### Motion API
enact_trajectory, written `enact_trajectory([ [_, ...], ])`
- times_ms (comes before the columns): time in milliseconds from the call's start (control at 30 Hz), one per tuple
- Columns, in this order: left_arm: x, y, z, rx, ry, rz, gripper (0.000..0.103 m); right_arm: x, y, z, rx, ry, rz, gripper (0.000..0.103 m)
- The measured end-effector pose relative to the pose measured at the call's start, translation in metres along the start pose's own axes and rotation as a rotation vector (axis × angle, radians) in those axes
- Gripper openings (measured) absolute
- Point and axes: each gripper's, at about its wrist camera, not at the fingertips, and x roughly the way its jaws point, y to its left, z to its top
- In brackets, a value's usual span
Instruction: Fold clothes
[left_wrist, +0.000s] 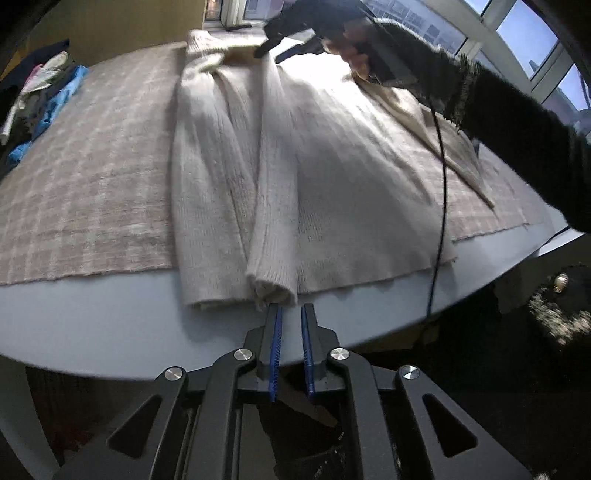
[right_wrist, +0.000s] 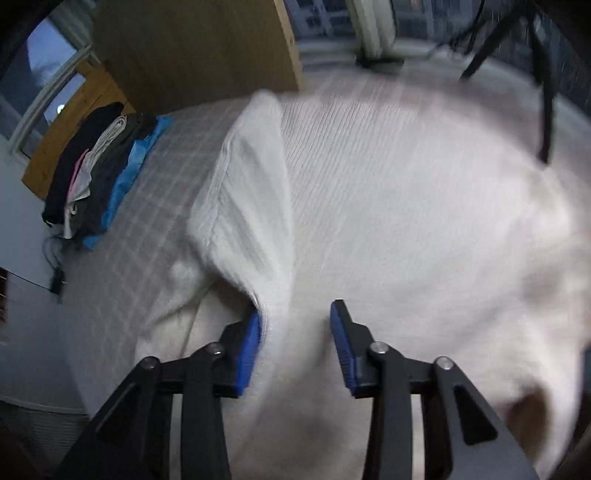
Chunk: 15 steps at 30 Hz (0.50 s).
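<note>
A cream knit sweater (left_wrist: 332, 177) lies flat on a pink checked blanket (left_wrist: 92, 177) on a white table. One sleeve (left_wrist: 275, 206) is folded lengthwise over the body, its cuff at the near hem. My left gripper (left_wrist: 291, 314) sits just before that cuff, jaws a little apart and empty. My right gripper (left_wrist: 277, 48), held by a hand, is over the collar end at the far side. In the right wrist view the right gripper (right_wrist: 295, 325) is open over the sweater (right_wrist: 406, 221), with a raised fold of knit (right_wrist: 255, 206) against its left finger.
A pile of dark, white and blue clothes (left_wrist: 40, 96) lies at the blanket's far left, also in the right wrist view (right_wrist: 99, 173). The table's bare white rim (left_wrist: 110, 325) runs along the near side. A black cable (left_wrist: 441, 184) hangs over the sweater's right part.
</note>
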Motion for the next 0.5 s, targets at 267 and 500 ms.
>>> enact_trajectory([
  [267,0.006,0.021,0.032,-0.112,-0.081,0.062,0.017,0.008,0.043,0.014,-0.031,0.119,0.153,0.038],
  [500,0.041,0.015,0.065,-0.096,-0.069,0.069,0.027,0.062,0.05,0.035,0.059,0.237,0.122,0.041],
])
